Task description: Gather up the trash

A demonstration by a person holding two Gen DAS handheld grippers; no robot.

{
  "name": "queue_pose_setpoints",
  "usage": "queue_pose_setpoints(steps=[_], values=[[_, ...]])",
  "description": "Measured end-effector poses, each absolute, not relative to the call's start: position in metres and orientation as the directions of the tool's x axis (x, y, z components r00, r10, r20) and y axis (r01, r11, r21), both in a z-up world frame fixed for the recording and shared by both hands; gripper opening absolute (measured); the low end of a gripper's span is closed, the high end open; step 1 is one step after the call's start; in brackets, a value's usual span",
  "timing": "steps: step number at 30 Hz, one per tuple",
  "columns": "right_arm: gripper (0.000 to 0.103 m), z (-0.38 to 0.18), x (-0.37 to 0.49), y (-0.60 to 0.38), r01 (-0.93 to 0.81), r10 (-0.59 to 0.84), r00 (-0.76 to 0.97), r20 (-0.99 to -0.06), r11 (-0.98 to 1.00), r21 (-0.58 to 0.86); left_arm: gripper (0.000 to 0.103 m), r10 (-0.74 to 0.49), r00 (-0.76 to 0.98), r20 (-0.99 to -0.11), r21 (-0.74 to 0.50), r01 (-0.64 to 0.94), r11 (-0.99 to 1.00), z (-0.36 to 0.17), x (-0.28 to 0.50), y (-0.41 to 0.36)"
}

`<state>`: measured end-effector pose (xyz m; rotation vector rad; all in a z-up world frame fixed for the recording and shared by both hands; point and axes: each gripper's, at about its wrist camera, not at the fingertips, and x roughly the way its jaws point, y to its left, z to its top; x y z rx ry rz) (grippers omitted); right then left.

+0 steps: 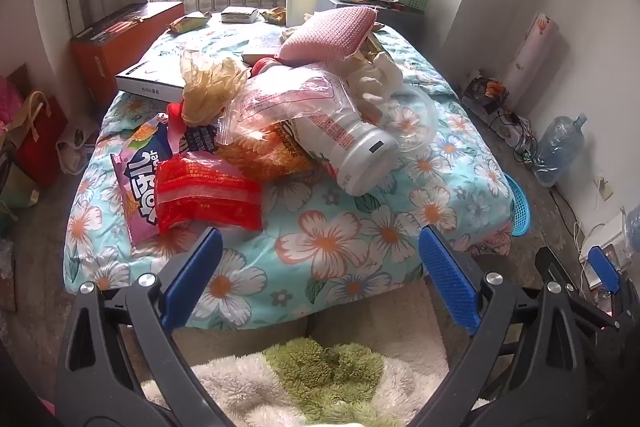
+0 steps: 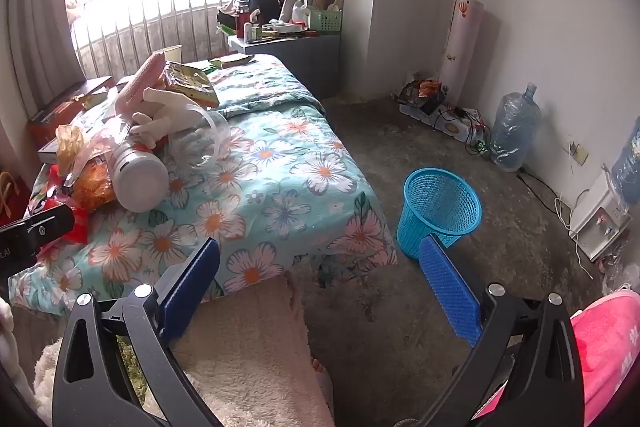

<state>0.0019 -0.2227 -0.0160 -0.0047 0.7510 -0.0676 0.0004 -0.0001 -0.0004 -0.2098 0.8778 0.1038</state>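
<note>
A heap of trash lies on the flowered bed cover (image 1: 332,239): a red wrapper (image 1: 206,193), a pink snack bag (image 1: 138,179), an orange bag (image 1: 260,155), a clear plastic bag (image 1: 288,99), a white bottle (image 1: 352,147) on its side and a clear plastic cup (image 1: 412,123). The bottle (image 2: 138,175) and cup (image 2: 202,141) show in the right wrist view too. My left gripper (image 1: 320,275) is open and empty at the near edge of the bed, short of the red wrapper. My right gripper (image 2: 320,287) is open and empty over the bed corner and floor. A blue mesh basket (image 2: 438,211) stands on the floor beside the bed.
A pink cushion (image 1: 328,31), books and an orange box (image 1: 120,39) lie further up the bed. A cluttered nightstand (image 2: 288,47) stands by the window. Water jugs (image 2: 514,131), cables and a power strip line the right wall. Bags (image 1: 32,135) crowd the floor left of the bed.
</note>
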Motion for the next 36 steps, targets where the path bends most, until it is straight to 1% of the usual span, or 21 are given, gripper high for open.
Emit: queue_pose_setpoints(steps=[10, 36], values=[[0.097, -0.0153, 0.0017, -0.2231, 0.060, -0.063, 0.728, -0.683, 0.998, -0.028, 0.094, 0.005, 0.643, -0.766, -0.143, -0.179, 0.973, 0.0003, -0.0020, 0.0006], [0.097, -0.0142, 0.0024, -0.2217, 0.054, -0.058, 0.730, -0.681, 0.998, -0.028, 0.094, 0.025, 0.620, -0.785, -0.131, -0.206, 0.970, -0.0085, 0.0015, 0.0067]])
